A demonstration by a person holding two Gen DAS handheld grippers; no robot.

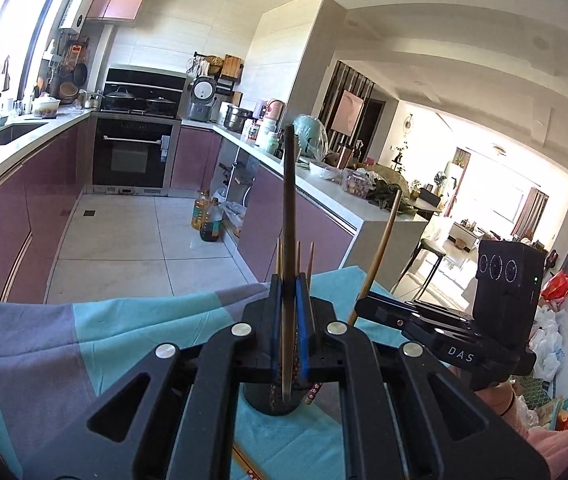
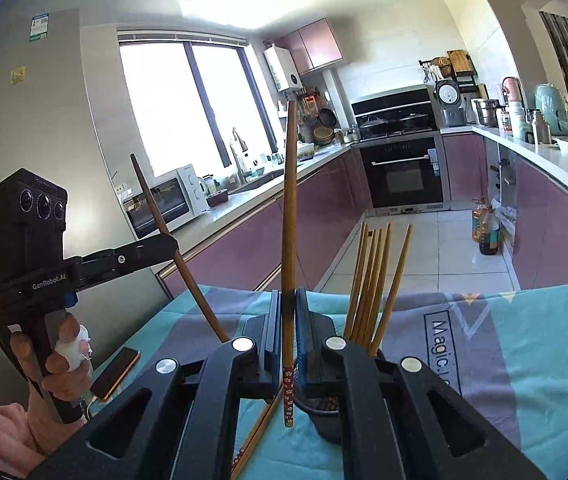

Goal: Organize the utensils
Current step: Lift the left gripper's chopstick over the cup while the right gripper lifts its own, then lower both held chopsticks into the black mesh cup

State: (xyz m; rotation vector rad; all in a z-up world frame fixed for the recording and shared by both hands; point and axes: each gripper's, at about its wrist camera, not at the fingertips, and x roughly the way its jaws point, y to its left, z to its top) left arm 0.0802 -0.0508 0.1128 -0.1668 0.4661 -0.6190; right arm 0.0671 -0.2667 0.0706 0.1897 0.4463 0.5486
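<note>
Chopsticks are clamped in both tongs (image 1: 289, 280) (image 2: 289, 300); only the right view shows a phone (image 2: 116, 374).

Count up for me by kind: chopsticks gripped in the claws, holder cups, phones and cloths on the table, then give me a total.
chopsticks gripped: 2, one in the left claw, one in the right claw
holder cup: 1
phone: 1
cloth: 1
Total: 5
</note>
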